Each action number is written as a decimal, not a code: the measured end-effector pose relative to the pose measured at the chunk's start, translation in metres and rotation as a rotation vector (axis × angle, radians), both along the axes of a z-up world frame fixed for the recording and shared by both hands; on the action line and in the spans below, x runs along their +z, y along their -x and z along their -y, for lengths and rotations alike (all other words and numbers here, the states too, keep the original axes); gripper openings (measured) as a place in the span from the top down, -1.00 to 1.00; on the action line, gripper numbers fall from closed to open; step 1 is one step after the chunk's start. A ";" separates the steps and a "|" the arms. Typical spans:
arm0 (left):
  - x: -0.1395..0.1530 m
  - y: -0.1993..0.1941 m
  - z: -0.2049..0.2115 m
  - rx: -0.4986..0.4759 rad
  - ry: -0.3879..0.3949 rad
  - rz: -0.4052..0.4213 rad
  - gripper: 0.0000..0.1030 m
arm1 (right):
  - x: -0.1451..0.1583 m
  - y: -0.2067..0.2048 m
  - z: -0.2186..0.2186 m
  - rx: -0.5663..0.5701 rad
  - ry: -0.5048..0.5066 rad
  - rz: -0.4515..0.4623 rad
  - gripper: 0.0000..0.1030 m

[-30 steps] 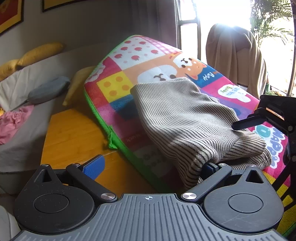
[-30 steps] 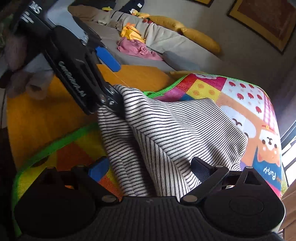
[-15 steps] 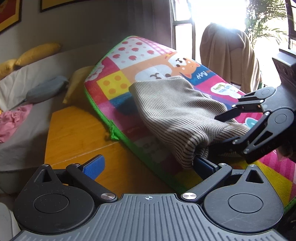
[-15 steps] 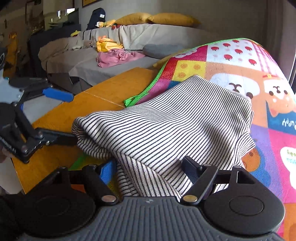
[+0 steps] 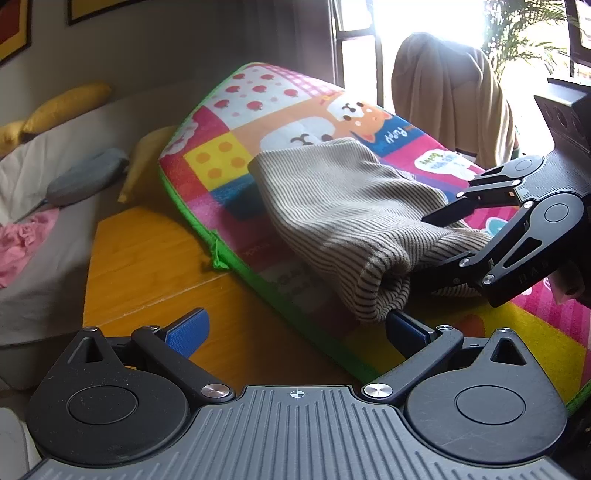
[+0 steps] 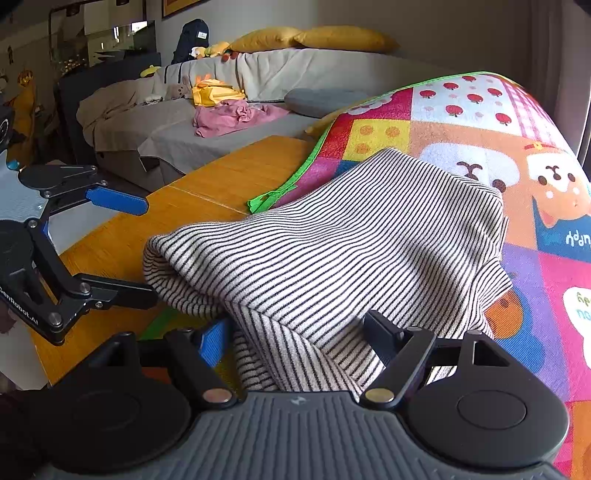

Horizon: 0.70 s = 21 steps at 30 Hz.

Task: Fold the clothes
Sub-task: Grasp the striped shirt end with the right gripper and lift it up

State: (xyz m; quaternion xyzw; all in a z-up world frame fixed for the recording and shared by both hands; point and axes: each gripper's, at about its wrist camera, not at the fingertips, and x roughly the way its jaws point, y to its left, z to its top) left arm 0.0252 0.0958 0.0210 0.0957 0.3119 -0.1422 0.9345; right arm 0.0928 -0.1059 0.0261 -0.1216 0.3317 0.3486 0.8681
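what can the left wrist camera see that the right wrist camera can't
Only the left wrist view shows the bright window, a beige cloth over a chair and a plant. Only the right wrist view shows the yellow bag and dark backpack on the sofa. Both show the striped shirt on the play mat, the pink cloth and the wooden table.
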 end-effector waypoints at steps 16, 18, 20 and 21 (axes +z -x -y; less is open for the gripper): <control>-0.002 -0.033 0.020 -0.002 -0.043 0.052 -1.00 | 0.008 0.039 0.001 0.046 0.127 0.191 -0.66; 0.005 -0.037 0.019 -0.010 -0.023 0.068 -1.00 | 0.004 0.055 -0.002 0.080 0.194 0.267 -0.67; 0.011 -0.039 0.020 -0.019 -0.011 0.080 -1.00 | -0.004 0.057 -0.007 0.085 0.246 0.306 -0.67; 0.013 -0.040 0.021 -0.024 -0.007 0.086 -1.00 | -0.008 0.055 -0.010 0.077 0.266 0.323 -0.65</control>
